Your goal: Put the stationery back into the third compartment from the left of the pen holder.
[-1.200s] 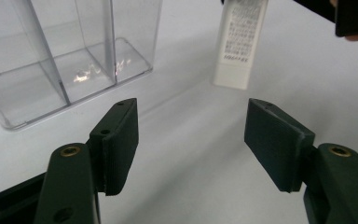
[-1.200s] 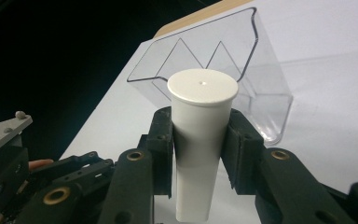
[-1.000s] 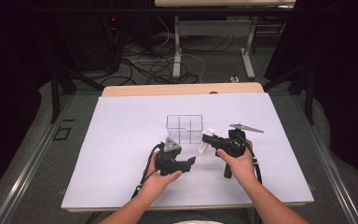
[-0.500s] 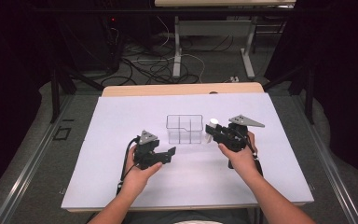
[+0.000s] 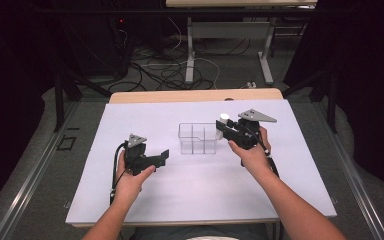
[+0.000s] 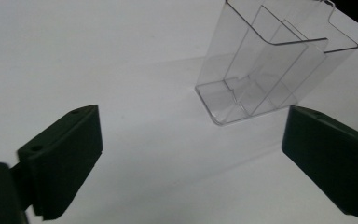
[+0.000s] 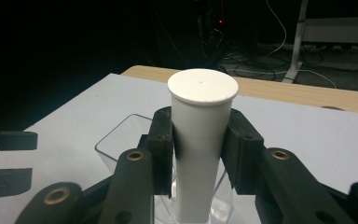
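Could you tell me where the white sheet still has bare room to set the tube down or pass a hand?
The white sheet lies bare along its far edge and at the left, beyond the left tongs. The near strip between the forearms is bare too. It is crowded at the centre: clear divided box, with the right tongs holding the white tube by its right end.

This looks like a lab or test room. The table [image 5: 130, 210] is covered in a plain white sheet, with dark curtains around it. Beyond it, loose cables [image 5: 165, 70] sprawl over grey carpet beside a desk's metal legs [image 5: 190, 55].
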A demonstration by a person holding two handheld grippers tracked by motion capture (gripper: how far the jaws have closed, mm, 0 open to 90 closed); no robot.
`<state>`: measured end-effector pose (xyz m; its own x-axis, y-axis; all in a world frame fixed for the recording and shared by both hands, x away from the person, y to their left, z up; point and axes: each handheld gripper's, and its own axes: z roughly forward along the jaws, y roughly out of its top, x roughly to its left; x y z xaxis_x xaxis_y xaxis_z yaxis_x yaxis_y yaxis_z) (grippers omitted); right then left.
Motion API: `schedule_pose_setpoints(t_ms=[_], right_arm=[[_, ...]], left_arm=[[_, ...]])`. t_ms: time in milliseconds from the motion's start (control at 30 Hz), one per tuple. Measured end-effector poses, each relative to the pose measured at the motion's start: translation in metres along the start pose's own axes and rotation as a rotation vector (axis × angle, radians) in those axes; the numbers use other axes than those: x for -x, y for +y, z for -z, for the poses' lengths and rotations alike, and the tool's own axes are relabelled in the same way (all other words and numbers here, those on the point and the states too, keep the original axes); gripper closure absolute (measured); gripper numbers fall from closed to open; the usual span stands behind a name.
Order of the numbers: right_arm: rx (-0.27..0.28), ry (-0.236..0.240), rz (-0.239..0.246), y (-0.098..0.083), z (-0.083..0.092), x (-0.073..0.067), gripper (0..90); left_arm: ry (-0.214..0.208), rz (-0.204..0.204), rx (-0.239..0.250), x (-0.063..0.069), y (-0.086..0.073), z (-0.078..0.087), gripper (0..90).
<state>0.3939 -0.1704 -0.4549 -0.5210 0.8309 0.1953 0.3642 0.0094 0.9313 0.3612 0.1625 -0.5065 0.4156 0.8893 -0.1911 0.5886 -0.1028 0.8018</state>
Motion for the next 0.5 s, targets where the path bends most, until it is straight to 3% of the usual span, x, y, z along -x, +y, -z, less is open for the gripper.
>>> schedule_pose_setpoints(t_ms=[33,500], right_arm=[[0.002,-0.002,0.004,0.002,-0.005,-0.001,66.8],[-0.039,-0.017,0.063,0.001,-0.038,-0.011,66.8]], left_arm=[[0.002,-0.001,-0.006,-0.002,0.0,0.0,0.4],[0.036,0.018,0.001,-0.017,-0.005,-0.004,0.4]])
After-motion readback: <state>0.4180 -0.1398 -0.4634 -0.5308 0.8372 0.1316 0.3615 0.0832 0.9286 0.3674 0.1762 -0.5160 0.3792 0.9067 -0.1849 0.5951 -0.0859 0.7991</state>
